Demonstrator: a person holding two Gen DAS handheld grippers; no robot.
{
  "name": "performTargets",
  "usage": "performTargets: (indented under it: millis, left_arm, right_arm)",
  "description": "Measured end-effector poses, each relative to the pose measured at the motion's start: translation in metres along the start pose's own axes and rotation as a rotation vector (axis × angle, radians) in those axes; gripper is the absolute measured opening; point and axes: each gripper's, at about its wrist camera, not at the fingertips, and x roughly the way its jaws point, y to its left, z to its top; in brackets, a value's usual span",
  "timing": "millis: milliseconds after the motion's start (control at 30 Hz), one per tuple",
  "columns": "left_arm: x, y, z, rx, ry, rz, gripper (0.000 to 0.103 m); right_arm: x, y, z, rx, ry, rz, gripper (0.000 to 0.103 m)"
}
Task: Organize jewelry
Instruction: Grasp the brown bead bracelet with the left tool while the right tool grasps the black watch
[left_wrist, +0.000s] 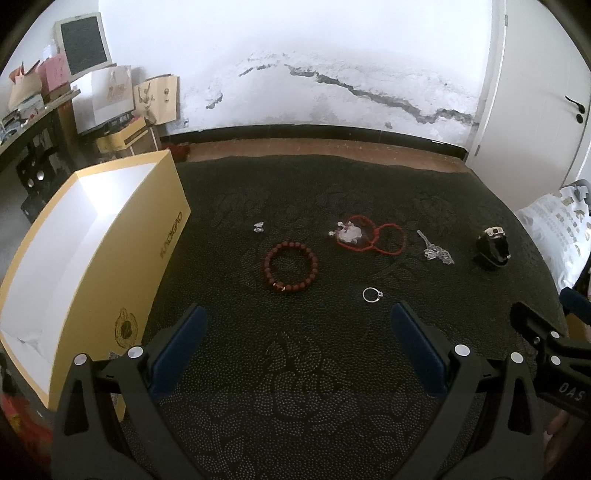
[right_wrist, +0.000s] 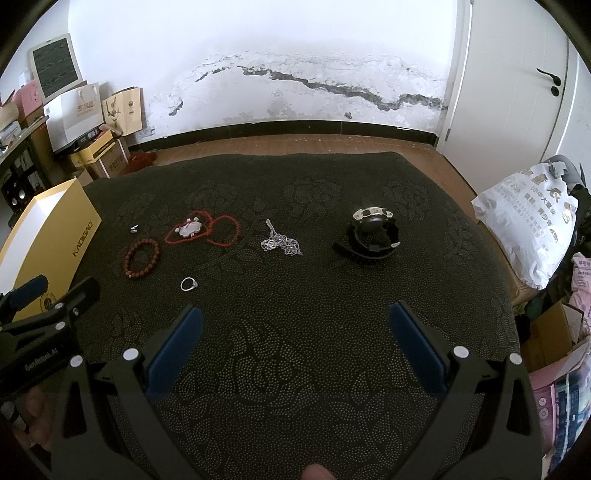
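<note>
Six jewelry pieces: one bead bracelet (left_wrist: 291, 266), one red cord necklace (left_wrist: 369, 233), one silver chain (left_wrist: 436, 251), one ring (left_wrist: 371, 295), one small silver charm (left_wrist: 258, 227), one watch (left_wrist: 493, 246). One yellow box (left_wrist: 85, 266) at nine o'clock.

Surface: dark table (right_wrist: 295, 369) with a dotted rose-pattern cover, wood floor past its far edge. Directly on it, left to right:
- yellow box (left_wrist: 92, 258), open top, white inside, at the left edge
- small silver piece (left_wrist: 258, 227), apart from the rest
- dark red bead bracelet (left_wrist: 290, 267), lying flat, closed loop
- red cord necklace (left_wrist: 384, 238) in loose loops, with a pale pendant (left_wrist: 349, 232) resting on it
- silver ring (left_wrist: 371, 295), nearer than the others, alone
- silver chain (right_wrist: 282, 243), bunched in a heap
- black watch (right_wrist: 371, 232), strap curled, face tilted up, furthest right

All pieces lie separate, none touching the box.
</note>
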Motion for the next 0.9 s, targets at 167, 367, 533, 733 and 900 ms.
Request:
performTargets:
  millis: [167,367,533,733,900]
  left_arm:
    - [0.004,0.004,0.001,-0.01,0.012,-0.001,0.097]
    - [0.013,0.009,0.003,-0.031,0.035,0.009,0.097]
    - [0.028,0.013,0.009,-0.047,0.052,0.016,0.097]
    - [0.055,0.019,0.021,-0.072,0.066,0.049,0.097]
    - [0.087,0.008,0.023,-0.045,0.083,0.032,0.097]
  right_arm:
    - [0.0,-0.002,0.001,0.0,-0.003,-0.002,0.098]
    - [0.003,-0.005,0.002,0.005,0.0,-0.004,0.098]
    - [0.004,-0.012,0.005,0.018,-0.004,0.003,0.098]
    - [0.005,-0.018,0.008,0.028,0.0,0.016,0.098]
    - [0.006,-0.021,0.009,0.035,0.006,0.016,0.098]
